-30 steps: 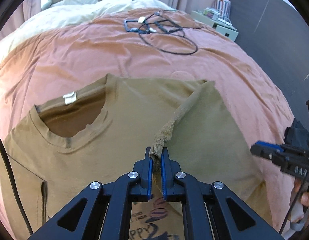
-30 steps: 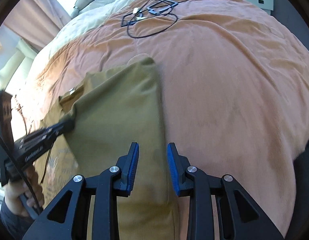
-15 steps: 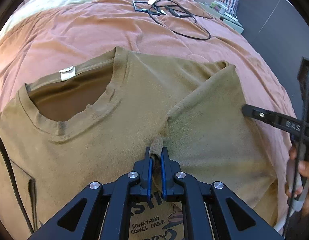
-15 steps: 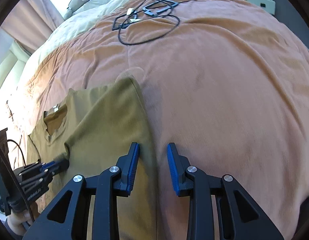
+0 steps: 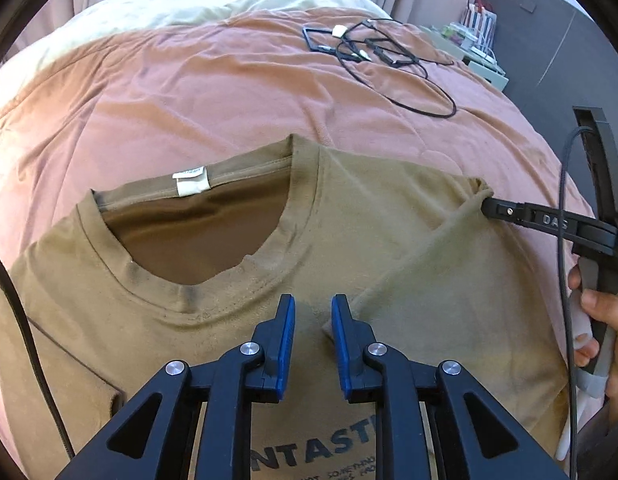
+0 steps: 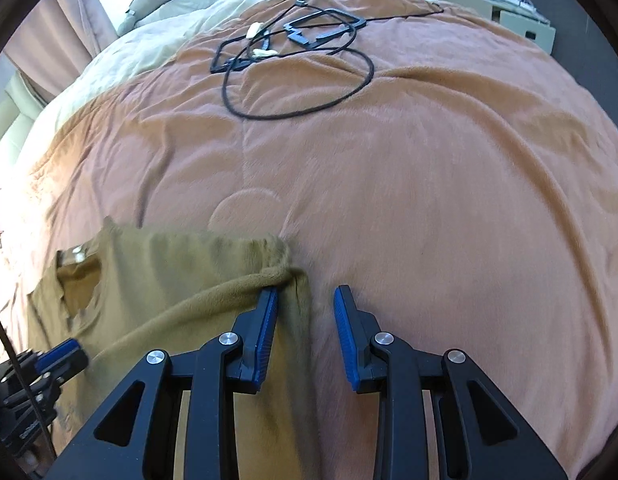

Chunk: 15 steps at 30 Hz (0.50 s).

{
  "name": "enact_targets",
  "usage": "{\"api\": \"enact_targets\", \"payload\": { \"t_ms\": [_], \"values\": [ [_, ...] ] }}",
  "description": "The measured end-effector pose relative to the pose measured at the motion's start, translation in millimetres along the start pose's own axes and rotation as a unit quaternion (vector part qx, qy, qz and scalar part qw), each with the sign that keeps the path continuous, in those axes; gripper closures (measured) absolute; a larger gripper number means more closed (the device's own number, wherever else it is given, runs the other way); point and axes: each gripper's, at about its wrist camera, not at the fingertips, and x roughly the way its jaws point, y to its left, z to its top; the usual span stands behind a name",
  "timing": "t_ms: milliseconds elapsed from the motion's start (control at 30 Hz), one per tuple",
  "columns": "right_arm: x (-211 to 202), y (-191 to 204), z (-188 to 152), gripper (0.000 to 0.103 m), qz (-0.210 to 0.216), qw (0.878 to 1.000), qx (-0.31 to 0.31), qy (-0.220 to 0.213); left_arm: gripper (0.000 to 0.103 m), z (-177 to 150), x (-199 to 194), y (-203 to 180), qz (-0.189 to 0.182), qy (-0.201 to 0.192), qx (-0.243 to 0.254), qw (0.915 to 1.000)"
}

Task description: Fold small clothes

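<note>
Your left tool (image 5: 312,322) has just opened and let go of the shirt (image 5: 157,332) lying flat on the bed (image 5: 189,92). Your right tool (image 6: 305,312) stays open, touching the folded sleeve (image 6: 213,288).

The olive-tan T-shirt (image 5: 389,208) lay front up on the bed, neckline toward the far side — a white label (image 5: 192,181) showed inside the open collar, dark print peeked out low on the chest. Its right sleeve (image 5: 461,276) was folded inward across the chest, the fold edge running diagonally — a bunched corner (image 6: 283,270) sat at the shoulder.
</note>
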Motion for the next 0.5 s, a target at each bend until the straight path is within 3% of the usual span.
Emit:
{"api": "enact_targets", "payload": {
  "t_ms": [300, 433, 500],
  "values": [
    [-4, 20, 0, 0.077, -0.076, 0.997, -0.02, -0.026, 0.074, -6, 4, 3, 0.006, 0.01, 0.001, 0.9999],
    [-26, 13, -9, 0.076, -0.055, 0.998, -0.015, -0.024, 0.065, -11, -13, 10, 0.004, 0.003, -0.004, 1.0],
    [-39, 13, -14, 0.076, -0.043, 0.999, -0.02, -0.021, 0.054, -14, -26, 15, 0.003, -0.004, -0.008, 1.0]
  ]
}}
